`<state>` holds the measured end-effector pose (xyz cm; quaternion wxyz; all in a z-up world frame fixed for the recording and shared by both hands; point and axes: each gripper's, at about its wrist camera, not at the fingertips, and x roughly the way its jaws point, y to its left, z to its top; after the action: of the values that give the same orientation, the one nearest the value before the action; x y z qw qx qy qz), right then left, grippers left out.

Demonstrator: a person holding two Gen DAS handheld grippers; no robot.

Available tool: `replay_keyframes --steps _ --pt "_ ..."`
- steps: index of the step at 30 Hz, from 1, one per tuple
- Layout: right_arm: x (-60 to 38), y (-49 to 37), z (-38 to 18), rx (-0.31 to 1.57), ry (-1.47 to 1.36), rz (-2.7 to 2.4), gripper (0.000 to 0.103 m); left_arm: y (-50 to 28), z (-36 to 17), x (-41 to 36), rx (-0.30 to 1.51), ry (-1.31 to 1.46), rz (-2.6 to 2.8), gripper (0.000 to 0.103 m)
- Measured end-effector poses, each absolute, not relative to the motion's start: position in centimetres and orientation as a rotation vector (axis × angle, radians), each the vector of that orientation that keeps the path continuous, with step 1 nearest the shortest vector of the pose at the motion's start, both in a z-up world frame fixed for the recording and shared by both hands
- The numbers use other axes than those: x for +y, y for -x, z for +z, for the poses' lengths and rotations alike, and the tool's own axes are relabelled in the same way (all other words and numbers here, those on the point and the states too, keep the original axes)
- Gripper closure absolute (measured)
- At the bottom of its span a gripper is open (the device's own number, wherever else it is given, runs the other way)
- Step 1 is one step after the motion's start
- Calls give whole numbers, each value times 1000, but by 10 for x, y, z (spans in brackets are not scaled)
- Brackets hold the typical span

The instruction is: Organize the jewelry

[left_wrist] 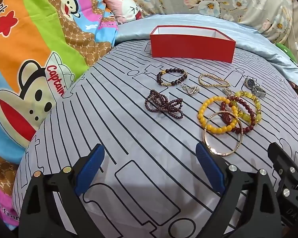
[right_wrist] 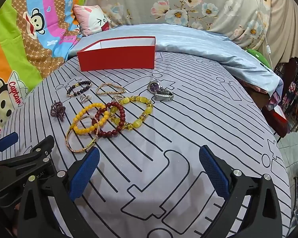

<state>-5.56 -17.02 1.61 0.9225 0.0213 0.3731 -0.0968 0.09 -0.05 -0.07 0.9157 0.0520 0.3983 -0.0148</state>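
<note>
An open red cardboard box with a white inside [left_wrist: 192, 46] is set at the far side of a grey bedsheet printed with black lines [left_wrist: 129, 134], and it serves here as the landmark. Nothing can be seen inside it from either view.

Just in front of the box a dark-maroon beaded bracelet with gold spacers [left_wrist: 171, 77] and a thin gold bead chain [left_wrist: 213, 81] are laid, with small silver rhinestone pendants [left_wrist: 192, 89] beside them. Farther toward the cameras from the box, a knotted strand of small garnet-coloured beads [left_wrist: 164, 107] is seen on the left. A tangle of an opaque yellow bead bracelet [left_wrist: 214, 115], a red bead bracelet [left_wrist: 239, 115], a pale translucent yellow bracelet with gold charms [right_wrist: 138, 112] and a rose-gold metal bangle [left_wrist: 223, 133] lies on the right. A silver wristwatch with a dark dial [right_wrist: 161, 91] is placed right of the box's near corner.

On the cartoon monkey blanket [left_wrist: 29, 63] left of the box, "Captain" can be read on a hat; smaller script is partly legible as "frank".

The left gripper [left_wrist: 150, 170] is held wide open and empty above the sheet. The right gripper [right_wrist: 149, 172] is likewise spread fully, nothing between its blue pads.
</note>
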Motion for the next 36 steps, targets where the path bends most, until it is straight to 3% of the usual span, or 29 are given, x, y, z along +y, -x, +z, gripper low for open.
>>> replay_keyframes --steps 36 --pt "-169 56 15 767 -39 -204 7 0 0 -6 802 -122 -47 14"
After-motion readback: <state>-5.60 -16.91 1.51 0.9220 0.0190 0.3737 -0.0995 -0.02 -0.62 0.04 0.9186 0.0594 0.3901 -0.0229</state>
